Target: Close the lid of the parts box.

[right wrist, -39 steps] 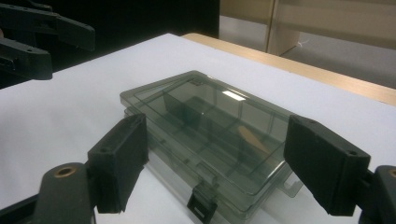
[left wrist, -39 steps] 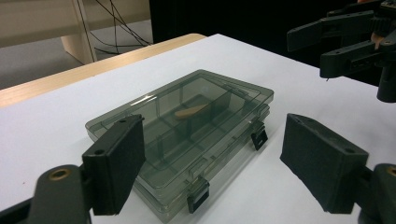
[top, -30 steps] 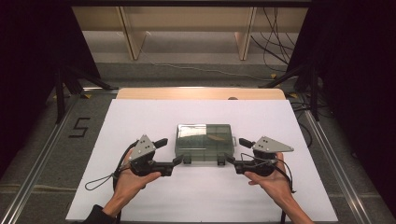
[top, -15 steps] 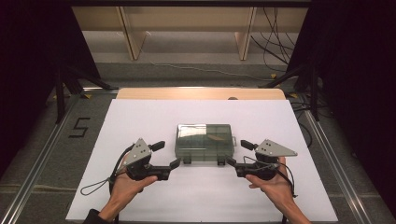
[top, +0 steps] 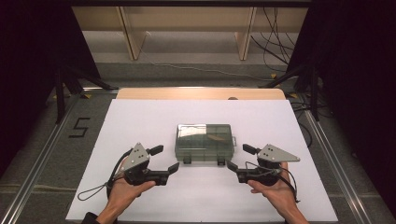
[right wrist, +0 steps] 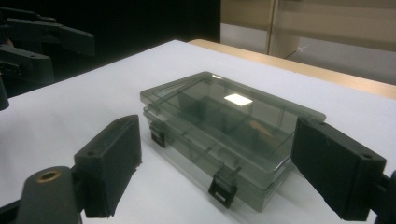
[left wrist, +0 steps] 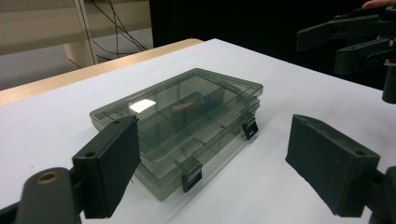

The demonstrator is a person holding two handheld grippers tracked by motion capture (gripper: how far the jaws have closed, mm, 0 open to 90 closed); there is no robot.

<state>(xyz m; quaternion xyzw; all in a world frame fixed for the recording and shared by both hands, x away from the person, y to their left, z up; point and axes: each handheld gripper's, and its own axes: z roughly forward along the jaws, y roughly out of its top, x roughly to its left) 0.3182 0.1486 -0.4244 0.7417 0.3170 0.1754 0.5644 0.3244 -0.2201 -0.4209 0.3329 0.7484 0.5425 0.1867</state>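
The smoky clear plastic case [top: 205, 142] is lying flat near the middle of the white bench [top: 140, 116], lid down, its long axis running side to side across the person's front, and its two dark latches [top: 187, 160] are facing the near edge, toward the person. Both hands are sitting just short of that latch side: the left gripper [top: 166, 158] is waiting off the case's near left corner, the right gripper [top: 239, 157] off its near right corner, each angled inward and forward toward the box, so the case is lying ahead of and between them. Neither is plainly nearer; they are standing about evenly placed, each near its own latch and not touching it. In the left gripper view the left gripper [left wrist: 215, 168] is looking along the front wall, the nearer latch [left wrist: 192, 176] sitting between its spread jaws with white bench showing all round. In the right gripper view the right gripper [right wrist: 217, 163] is framing the other latch [right wrist: 223, 185] the same way. The right jaws have just been opening further and are now standing wide with nothing pressed between the pads; the left jaws are likewise spread and holding nothing. My reading: the coming move is turning on each gripper reaching forward a little to its latch
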